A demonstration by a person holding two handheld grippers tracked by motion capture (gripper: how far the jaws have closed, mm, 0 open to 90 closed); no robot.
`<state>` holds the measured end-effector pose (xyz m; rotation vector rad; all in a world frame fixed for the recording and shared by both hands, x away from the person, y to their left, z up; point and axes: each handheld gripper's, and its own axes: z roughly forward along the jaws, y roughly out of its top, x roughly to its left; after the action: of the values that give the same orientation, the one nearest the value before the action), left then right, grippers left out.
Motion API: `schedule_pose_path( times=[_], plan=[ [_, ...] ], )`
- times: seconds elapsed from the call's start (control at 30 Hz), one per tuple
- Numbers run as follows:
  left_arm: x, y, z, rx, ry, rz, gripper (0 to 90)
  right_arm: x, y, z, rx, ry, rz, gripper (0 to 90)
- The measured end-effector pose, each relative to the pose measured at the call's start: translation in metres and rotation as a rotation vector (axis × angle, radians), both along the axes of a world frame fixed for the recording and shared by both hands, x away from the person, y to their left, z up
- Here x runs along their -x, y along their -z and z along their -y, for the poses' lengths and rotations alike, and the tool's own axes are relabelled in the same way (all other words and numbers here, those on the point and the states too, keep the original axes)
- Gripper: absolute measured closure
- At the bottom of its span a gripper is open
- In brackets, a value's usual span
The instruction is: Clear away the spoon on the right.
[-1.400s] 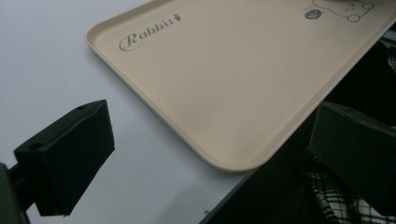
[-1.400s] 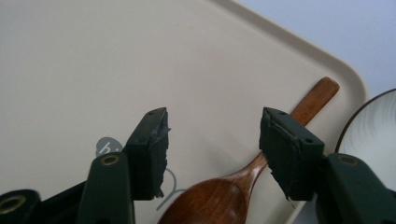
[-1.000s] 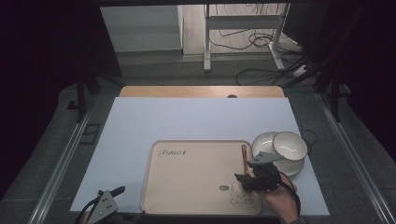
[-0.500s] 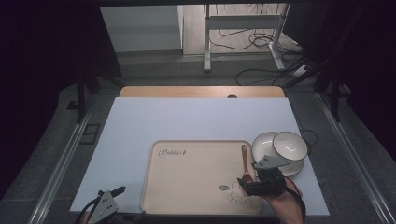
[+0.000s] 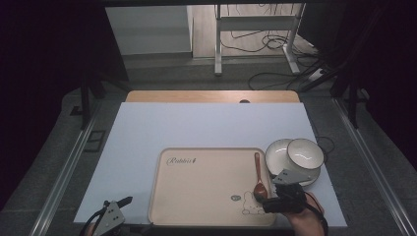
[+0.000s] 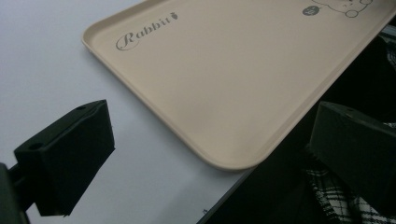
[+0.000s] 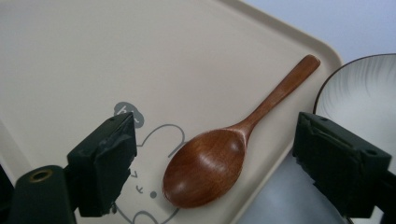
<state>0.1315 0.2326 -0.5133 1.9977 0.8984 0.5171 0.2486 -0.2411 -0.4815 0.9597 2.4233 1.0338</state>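
Wooden spoon [image 7: 219, 158] lay on beige tray [image 7: 93, 56]
Right gripper [image 7: 212, 168] hovered, jaws apart; straddling the handle squarely would grip best

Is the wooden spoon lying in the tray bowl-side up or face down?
Bowl-side up. In the right gripper view the wooden spoon shows its hollow, lying flat on the tray between the open right tongs, touching neither.
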Motion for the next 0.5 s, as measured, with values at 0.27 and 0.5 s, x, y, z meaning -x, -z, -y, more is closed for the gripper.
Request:
schedule_pose_path(
  times=[0.27, 0.5],
  plan=[
    [0.0, 0.0, 0.0, -0.002, 0.001, -0.001, 0.0, 0.008, 0.0, 0.006, -0.009, 0.001, 0.017, 9.5],
    [0.0, 0.0, 0.0, -0.003, 0.003, -0.001, 0.0, 0.013, 0.001, 0.009, -0.009, 0.001, 0.021, 7.2]
  ],
)
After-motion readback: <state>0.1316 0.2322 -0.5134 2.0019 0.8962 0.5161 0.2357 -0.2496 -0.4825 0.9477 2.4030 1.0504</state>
